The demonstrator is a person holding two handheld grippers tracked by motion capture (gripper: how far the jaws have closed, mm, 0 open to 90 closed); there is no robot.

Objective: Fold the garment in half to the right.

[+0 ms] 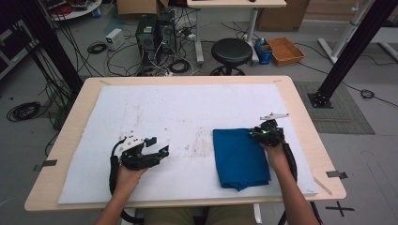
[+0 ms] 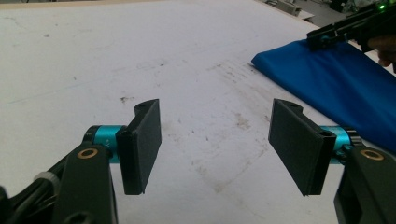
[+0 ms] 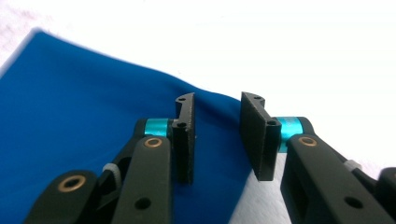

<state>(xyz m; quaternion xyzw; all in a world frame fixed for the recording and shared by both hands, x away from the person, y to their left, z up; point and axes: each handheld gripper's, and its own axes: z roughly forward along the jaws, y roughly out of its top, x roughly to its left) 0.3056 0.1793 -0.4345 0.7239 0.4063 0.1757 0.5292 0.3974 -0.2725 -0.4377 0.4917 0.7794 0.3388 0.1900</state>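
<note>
I see my right gripper [image 1: 256, 133] fingers slightly apart over the folded blue cloth [image 1: 240, 158], gripping nothing; my left gripper [image 1: 157, 146] fingers stand wide and empty near the surface's [image 1: 187, 82] front-left corner.

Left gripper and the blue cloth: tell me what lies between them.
Nothing: in the high view, only bare, smudged white mat separates the left gripper from the blue cloth.

The folded cloth [image 1: 240, 158] is a plain, deep blue — no print. The mat [image 1: 178, 108] beneath it is white, flecked with brownish smudges, and the table [image 1: 300, 108] is pale wood. Both the left gripper [image 1: 157, 145] and the right gripper [image 1: 256, 134] are black — with turquoise rings at the jaws.
</note>
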